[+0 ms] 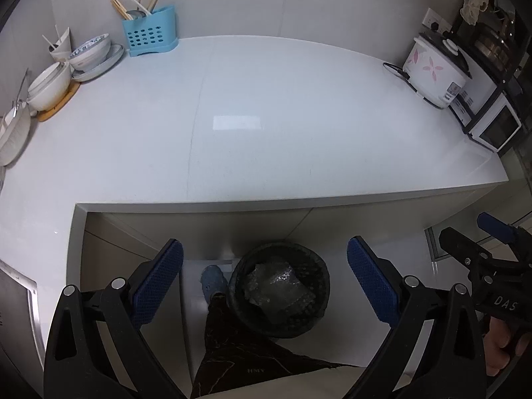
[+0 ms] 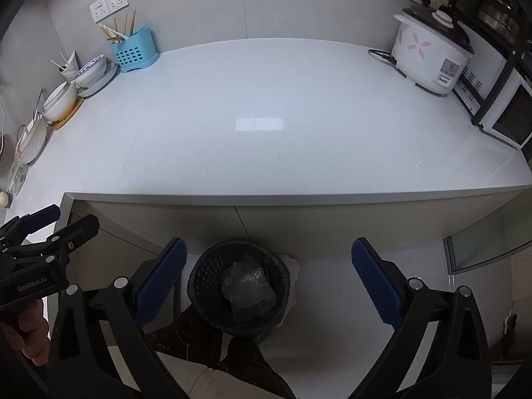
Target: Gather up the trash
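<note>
White kitchen counter point(image 1: 266, 126) fills mid-frame, no litter on it that I can see; crumpled clear plastic trash point(image 1: 276, 287) already sits in the black mesh bin point(image 1: 309, 322) at lower centre. My left gripper point(image 1: 265, 284) and right gripper point(image 2: 268, 282) both hang spread, holding nothing (I'd scan the counter edges before reaching again)

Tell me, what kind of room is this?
It looks like a home kitchen. A white counter holds a rice cooker with pink flowers, stacked bowls and a blue holder of chopsticks. A black trash basket sits on the floor below.
</note>
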### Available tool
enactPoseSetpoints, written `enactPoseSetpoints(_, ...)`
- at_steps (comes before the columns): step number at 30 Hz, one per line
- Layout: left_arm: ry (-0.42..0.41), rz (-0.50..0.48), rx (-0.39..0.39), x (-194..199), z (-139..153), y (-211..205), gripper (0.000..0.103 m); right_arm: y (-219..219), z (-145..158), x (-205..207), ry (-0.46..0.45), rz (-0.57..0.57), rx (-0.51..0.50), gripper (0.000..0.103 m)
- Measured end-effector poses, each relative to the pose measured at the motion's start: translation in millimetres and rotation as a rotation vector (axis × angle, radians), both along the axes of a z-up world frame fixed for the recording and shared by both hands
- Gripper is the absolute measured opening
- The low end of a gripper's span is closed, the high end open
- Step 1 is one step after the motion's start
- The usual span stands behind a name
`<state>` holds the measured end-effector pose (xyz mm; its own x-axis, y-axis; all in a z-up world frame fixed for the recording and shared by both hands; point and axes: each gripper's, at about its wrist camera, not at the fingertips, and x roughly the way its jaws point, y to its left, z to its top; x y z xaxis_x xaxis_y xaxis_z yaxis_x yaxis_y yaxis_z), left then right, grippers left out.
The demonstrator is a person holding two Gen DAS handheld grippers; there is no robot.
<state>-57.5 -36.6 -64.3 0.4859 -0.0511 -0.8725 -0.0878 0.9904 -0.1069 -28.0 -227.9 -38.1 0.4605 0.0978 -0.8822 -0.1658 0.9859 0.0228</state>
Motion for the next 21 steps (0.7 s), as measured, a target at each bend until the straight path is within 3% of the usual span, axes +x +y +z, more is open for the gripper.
enactPoseSetpoints(21, 0.025, -0.001, -0.002, -0.9, -9.1, -3.5, 0.097, 0.6, -8.4, 2.2, 0.022, -0.008, 0.014, 0.095)
